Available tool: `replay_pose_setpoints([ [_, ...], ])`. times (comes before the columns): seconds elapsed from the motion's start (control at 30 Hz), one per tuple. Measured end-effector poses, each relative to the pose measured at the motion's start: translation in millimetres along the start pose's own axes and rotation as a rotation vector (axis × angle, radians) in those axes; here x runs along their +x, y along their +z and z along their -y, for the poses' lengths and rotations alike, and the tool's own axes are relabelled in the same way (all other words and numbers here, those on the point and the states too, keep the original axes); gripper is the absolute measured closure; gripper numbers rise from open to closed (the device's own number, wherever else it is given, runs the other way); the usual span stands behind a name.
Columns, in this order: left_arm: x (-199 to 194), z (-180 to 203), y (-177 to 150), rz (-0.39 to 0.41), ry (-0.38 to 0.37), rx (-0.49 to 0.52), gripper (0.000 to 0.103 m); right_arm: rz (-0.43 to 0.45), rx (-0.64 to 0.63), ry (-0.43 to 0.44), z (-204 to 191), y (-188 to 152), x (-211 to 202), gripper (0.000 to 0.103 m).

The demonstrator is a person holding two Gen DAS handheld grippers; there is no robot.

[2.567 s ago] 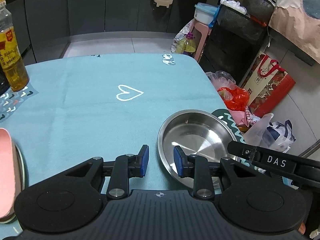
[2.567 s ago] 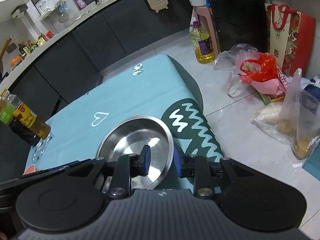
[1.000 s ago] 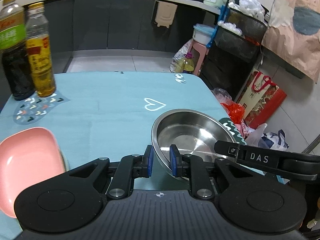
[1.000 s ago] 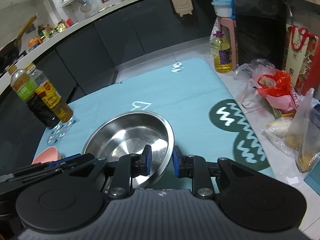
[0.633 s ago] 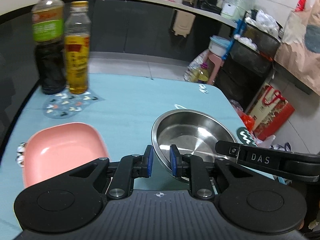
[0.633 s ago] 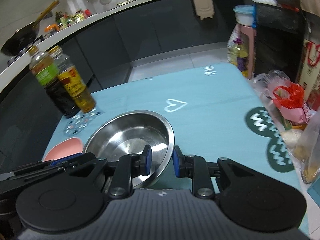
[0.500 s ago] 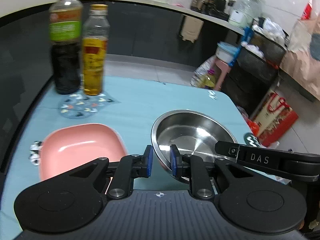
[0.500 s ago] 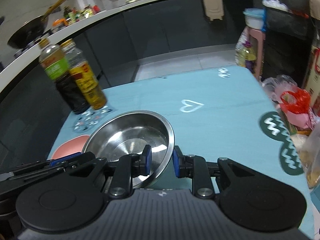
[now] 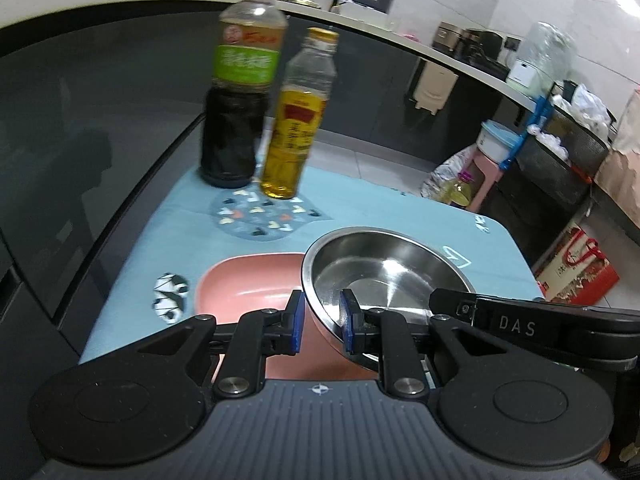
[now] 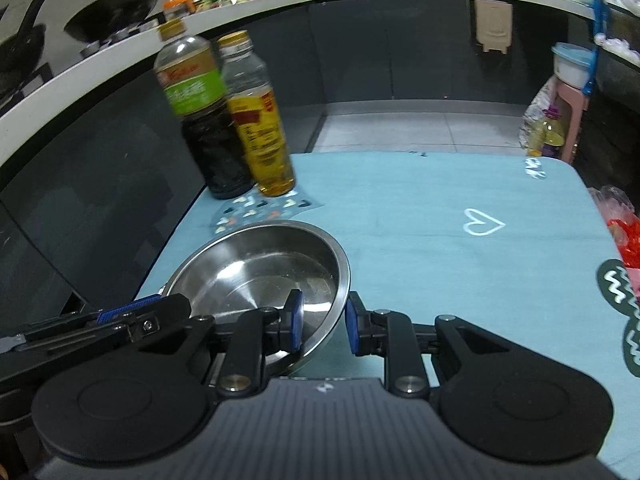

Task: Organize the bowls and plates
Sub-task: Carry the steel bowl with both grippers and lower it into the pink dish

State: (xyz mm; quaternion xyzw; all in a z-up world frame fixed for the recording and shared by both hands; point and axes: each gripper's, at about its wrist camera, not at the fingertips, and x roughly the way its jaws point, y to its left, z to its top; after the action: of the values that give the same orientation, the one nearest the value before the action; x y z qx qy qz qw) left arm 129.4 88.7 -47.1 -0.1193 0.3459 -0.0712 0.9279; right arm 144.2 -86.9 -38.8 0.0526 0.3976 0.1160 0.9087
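Steel bowl [image 9: 380,276]: rim clamped on opposite sides by left gripper [image 9: 322,322] and right gripper [image 10: 322,322], both closed on it; sat over pink plate [image 9: 248,280].

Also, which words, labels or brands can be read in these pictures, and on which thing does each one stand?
"DAS": on the right hand-held gripper, seen in the left wrist view.
Dark bottle, green label: blurred, unreadable.
Oil bottle, yellow and red label: blurred, unreadable.
Red bag: print too small to read.
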Motion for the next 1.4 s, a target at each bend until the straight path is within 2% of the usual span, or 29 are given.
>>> replay_pose_setpoints([
  [0.27,0.2,-32.5,-1.8,-0.008,0.024,-0.048,0.087,-0.043,-0.051,0.015,-30.5,-1.2,16.4,0.083],
  [0.57,12.9,-50.1,-7.8,-0.051,0.036,-0.065,0.087,-0.093,-0.071,0.009,-41.8,-5.1,35.4,0.082],
  [1.03,23.2,-59.9,-13.2,-0.075,0.054,-0.066,0.086,-0.149,-0.08,0.005,-48.1,-12.6,54.3,0.082],
  [1.4,23.9,-59.2,-15.2,-0.087,0.07,-0.044,0.083,-0.135,-0.074,-0.006,-44.8,-13.6,51.0,0.082],
])
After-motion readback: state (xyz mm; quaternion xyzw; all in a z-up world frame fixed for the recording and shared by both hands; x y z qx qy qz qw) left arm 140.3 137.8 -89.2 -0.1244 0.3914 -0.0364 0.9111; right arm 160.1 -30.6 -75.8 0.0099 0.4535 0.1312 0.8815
